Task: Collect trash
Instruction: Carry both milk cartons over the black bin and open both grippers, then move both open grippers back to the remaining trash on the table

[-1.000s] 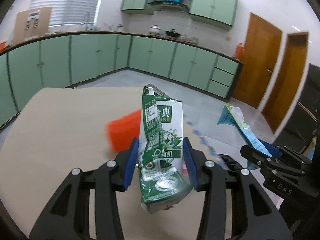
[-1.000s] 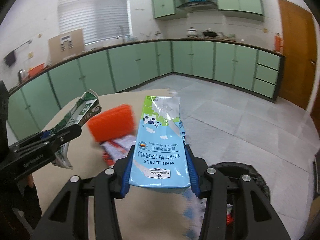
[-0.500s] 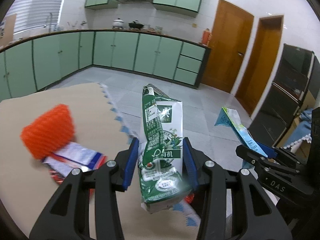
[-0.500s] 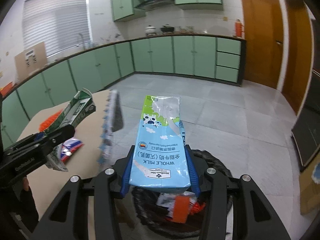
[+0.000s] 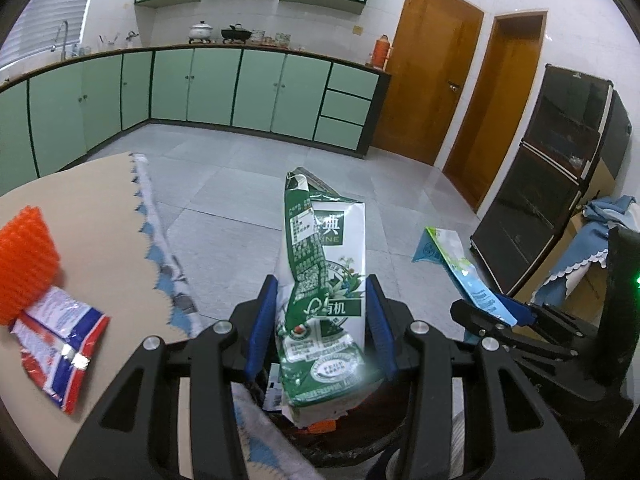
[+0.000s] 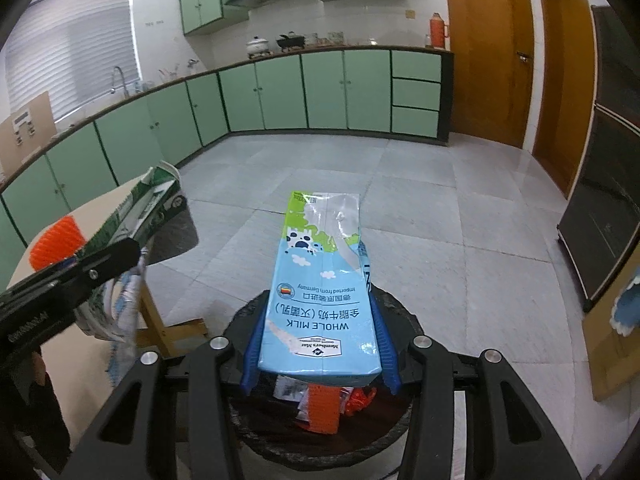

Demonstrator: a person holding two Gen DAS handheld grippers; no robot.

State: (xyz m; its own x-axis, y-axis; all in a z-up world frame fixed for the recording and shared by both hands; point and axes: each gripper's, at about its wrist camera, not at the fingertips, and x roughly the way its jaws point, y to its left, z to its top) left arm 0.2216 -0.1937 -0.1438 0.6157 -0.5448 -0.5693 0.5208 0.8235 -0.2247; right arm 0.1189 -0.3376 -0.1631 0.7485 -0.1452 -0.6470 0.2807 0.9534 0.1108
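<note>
Left wrist view: left gripper [image 5: 322,322] clamps the crumpled green-and-white milk carton [image 5: 326,280], right gripper [image 6: 320,338] clamps the flattened blue milk carton [image 6: 322,300], above the round black bin [image 6: 400,424]. Released off-centre, either could catch the rim and fall outside.

2 milk cartons: green [image 5: 326,280], blue [image 6: 320,300]; 1 orange sponge [image 5: 24,256]; 1 wrapper [image 5: 60,344]; 1 bin [image 6: 320,432].

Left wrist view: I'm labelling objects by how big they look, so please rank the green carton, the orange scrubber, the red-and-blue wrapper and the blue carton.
1. green carton, though nearness inflates it.
2-3. red-and-blue wrapper and orange scrubber: too alike to rank.
4. blue carton, seen edge-on.
</note>
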